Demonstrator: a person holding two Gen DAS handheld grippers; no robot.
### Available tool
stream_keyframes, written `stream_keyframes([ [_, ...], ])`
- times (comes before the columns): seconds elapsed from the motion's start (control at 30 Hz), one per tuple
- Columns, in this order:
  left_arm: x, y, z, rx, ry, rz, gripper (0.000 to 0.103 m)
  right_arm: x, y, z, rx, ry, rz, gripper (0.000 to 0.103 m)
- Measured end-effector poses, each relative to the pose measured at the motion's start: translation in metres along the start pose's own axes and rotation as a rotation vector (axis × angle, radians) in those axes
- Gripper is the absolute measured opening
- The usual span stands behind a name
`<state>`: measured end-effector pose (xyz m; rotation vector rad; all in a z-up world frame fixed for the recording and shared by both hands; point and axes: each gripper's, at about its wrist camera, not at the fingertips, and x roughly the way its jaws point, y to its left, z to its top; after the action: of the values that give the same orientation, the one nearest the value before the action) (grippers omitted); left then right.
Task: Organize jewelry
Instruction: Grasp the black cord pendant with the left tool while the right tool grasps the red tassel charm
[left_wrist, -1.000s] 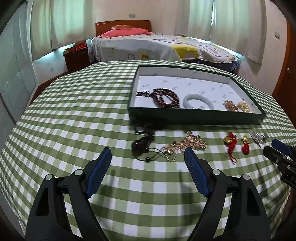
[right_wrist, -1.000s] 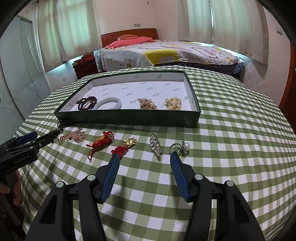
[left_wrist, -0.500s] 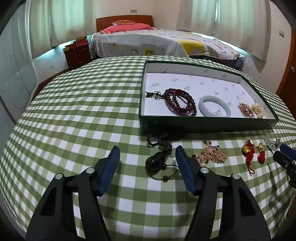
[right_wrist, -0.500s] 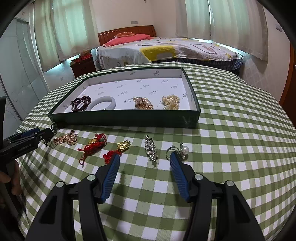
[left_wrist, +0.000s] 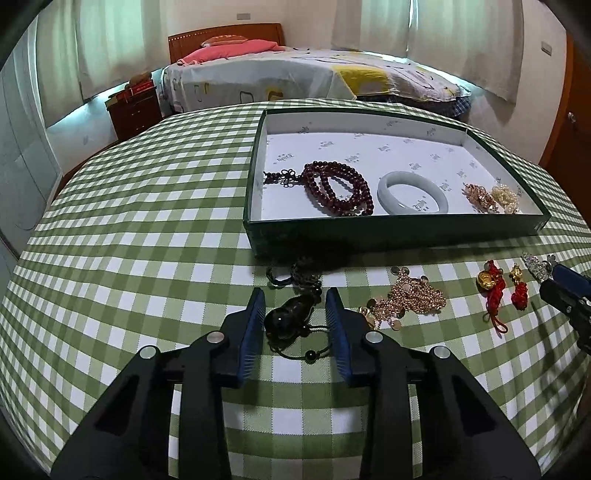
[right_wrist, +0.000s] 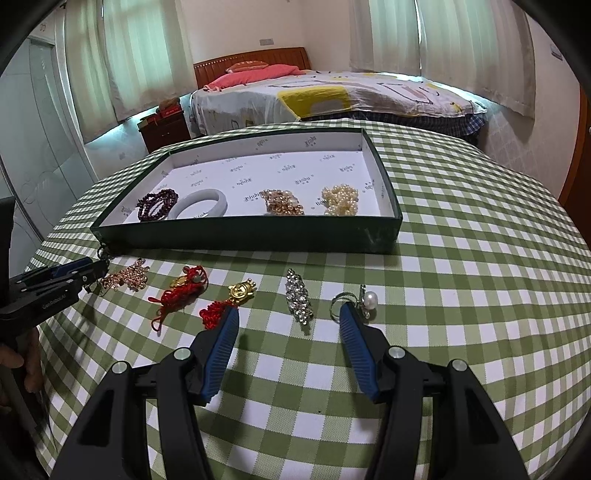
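Note:
A dark pendant on a black cord (left_wrist: 286, 319) lies on the green checked tablecloth, between the two blue pads of my left gripper (left_wrist: 295, 299), which is partly closed around it with small gaps on both sides. The green tray (left_wrist: 388, 242) behind holds a dark red bead bracelet (left_wrist: 338, 186), a white bangle (left_wrist: 412, 192) and two gold and pearl pieces. My right gripper (right_wrist: 288, 314) is open above the cloth, with a rhinestone brooch (right_wrist: 299, 301) between its fingertips, a pearl ring (right_wrist: 364, 301) to its right and red-tasselled gold charms (right_wrist: 229, 304) to its left.
A gold chain piece (left_wrist: 406, 299) and two red-tasselled charms (left_wrist: 493, 286) lie in a row before the tray. The right gripper's tips show at the right edge of the left wrist view (left_wrist: 565, 286). A bed (right_wrist: 332, 96) stands beyond the round table.
My left gripper has moved forward and down over the dark pendant and its jaws have narrowed around it. My right gripper has hardly moved and stays open.

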<state>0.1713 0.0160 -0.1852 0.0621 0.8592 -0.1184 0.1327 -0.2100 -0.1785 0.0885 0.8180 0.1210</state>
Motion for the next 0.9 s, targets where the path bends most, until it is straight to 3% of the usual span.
stream_keyframes([
  [0.07,-0.001,-0.002,0.0,0.009,-0.002,-0.005,0.025,0.0,0.003,0.001,-0.007,-0.001,0.004,0.056],
  [0.3,-0.007,-0.006,-0.006,0.032,-0.015,0.006,0.025,0.004,0.018,0.006,-0.04,0.008,0.024,0.056],
  [0.33,-0.008,-0.006,-0.007,0.03,-0.016,0.006,0.021,0.006,0.02,0.007,-0.044,0.01,0.027,0.056],
  [0.9,-0.012,0.005,-0.01,-0.002,-0.018,0.013,0.021,0.001,0.039,0.004,-0.063,0.023,0.059,0.04],
])
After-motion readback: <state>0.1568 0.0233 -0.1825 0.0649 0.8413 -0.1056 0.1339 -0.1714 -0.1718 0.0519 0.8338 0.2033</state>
